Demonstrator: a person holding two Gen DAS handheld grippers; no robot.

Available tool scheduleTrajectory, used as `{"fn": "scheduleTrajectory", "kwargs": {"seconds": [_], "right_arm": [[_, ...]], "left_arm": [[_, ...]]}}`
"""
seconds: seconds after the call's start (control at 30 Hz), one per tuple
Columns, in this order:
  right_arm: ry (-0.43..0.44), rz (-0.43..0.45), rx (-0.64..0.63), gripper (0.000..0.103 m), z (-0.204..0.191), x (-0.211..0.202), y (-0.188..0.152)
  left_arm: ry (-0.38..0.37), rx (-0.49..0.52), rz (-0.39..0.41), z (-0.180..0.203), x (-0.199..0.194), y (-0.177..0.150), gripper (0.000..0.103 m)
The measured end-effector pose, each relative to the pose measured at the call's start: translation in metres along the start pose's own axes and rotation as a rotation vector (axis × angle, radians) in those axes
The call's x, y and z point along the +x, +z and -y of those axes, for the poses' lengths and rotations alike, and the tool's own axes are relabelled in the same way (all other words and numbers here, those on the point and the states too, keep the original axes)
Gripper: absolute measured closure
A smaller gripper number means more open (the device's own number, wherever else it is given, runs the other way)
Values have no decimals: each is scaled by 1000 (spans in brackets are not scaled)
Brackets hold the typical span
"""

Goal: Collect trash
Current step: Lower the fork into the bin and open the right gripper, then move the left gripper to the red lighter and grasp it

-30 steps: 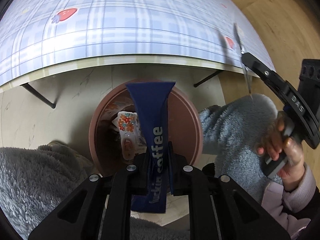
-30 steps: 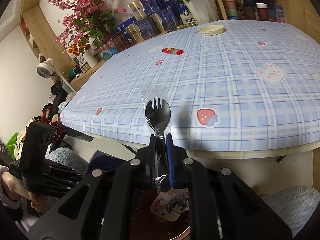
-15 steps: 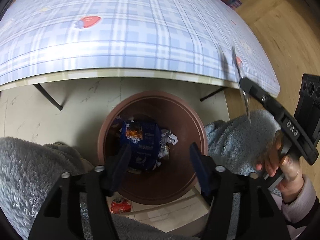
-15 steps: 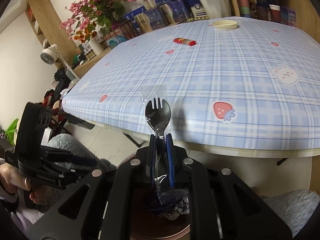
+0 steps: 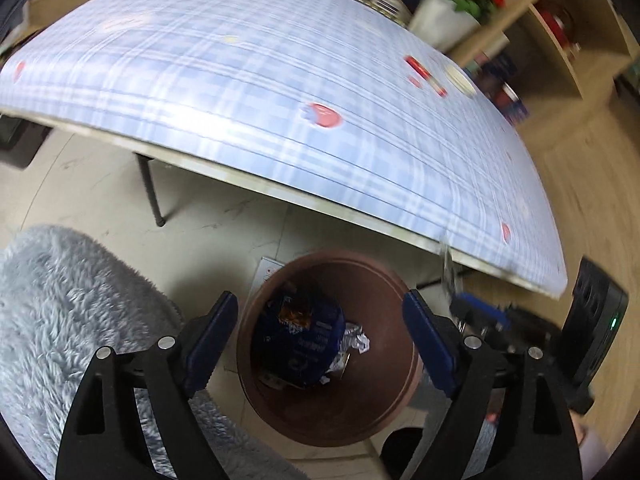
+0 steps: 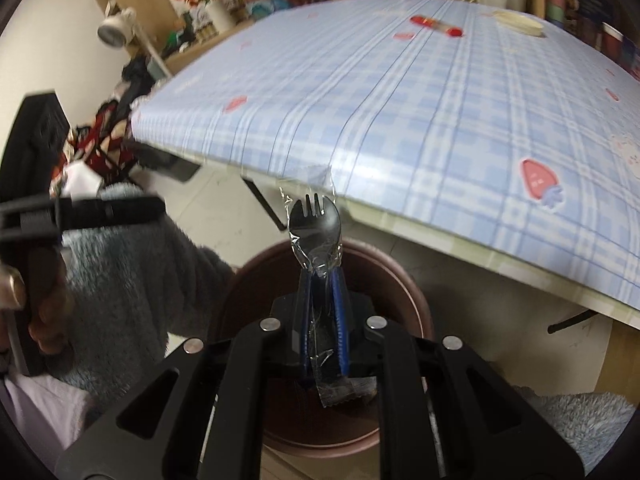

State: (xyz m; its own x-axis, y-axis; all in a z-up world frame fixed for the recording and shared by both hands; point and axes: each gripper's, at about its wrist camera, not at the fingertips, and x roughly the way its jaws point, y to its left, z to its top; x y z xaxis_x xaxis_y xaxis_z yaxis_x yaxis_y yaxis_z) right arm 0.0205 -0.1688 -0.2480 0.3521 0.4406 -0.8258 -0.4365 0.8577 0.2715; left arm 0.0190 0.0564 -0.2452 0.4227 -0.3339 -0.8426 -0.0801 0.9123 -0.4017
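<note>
Our left gripper (image 5: 320, 328) hangs over the brown bin (image 5: 404, 292) with its jaws opening and nothing between them. A second ago those same jaws pinched a blue coffee sachet upright above the bin's mouth; now the blue coffee sachet (image 5: 304, 340) lies crumpled at the bottom, beside a scrap of white crumpled wrapper (image 5: 356, 340) at its 3 o'clock. We judge that piece of trash delivered, and the left hand is free to go for more.

Seen from the left wrist, the bin's opening sits squarely between the two blue pads, its rim reaching up toward 12 o'clock under the table (image 5: 280, 100) edge. The sachet lies just left of the midpoint between the fingertips, well below them.

Our right gripper (image 6: 320, 276) is clamped tight on a black plastic spork (image 6: 316, 220) sealed in clear wrapping, tines pointing to 12 o'clock and the wrapper's tail hanging out below the jaws at 6 o'clock. Compared with a second ago, the bin has slid in under this gripper: its rim (image 6: 412, 284) now rings the fingers from 9 round to 3 o'clock, where before we faced mostly tabletop. We reckon the spork is placed to be dropped next.

On the checked cloth a red tube (image 6: 436, 26) and a pale tape roll (image 6: 520, 22) remain, far off toward 1 o'clock from the spork.
</note>
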Motion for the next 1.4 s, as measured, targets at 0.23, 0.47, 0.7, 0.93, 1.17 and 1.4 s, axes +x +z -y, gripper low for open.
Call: {"fn": "scheduleTrajectory", "kwargs": {"seconds": [0.23, 0.47, 0.7, 0.93, 1.17, 1.4], "right_arm": [[-25, -66, -33, 89, -7, 14, -7], [-45, -122, -57, 88, -14, 26, -10], [-53, -127, -73, 61, -20, 29, -11], [-58, -55, -59, 16, -15, 14, -5], [-98, 86, -2, 6, -4, -15, 0], [-145, 209, 121, 6, 24, -39, 7]], "left_arm": [[0, -20, 4, -5, -1, 1, 20], [-3, -30, -5, -7, 4, -1, 20], [2, -30, -5, -7, 5, 0, 20], [2, -31, -4, -7, 5, 0, 20], [5, -33, 2, -8, 6, 1, 20], [3, -35, 21, -6, 0, 7, 20]]}}
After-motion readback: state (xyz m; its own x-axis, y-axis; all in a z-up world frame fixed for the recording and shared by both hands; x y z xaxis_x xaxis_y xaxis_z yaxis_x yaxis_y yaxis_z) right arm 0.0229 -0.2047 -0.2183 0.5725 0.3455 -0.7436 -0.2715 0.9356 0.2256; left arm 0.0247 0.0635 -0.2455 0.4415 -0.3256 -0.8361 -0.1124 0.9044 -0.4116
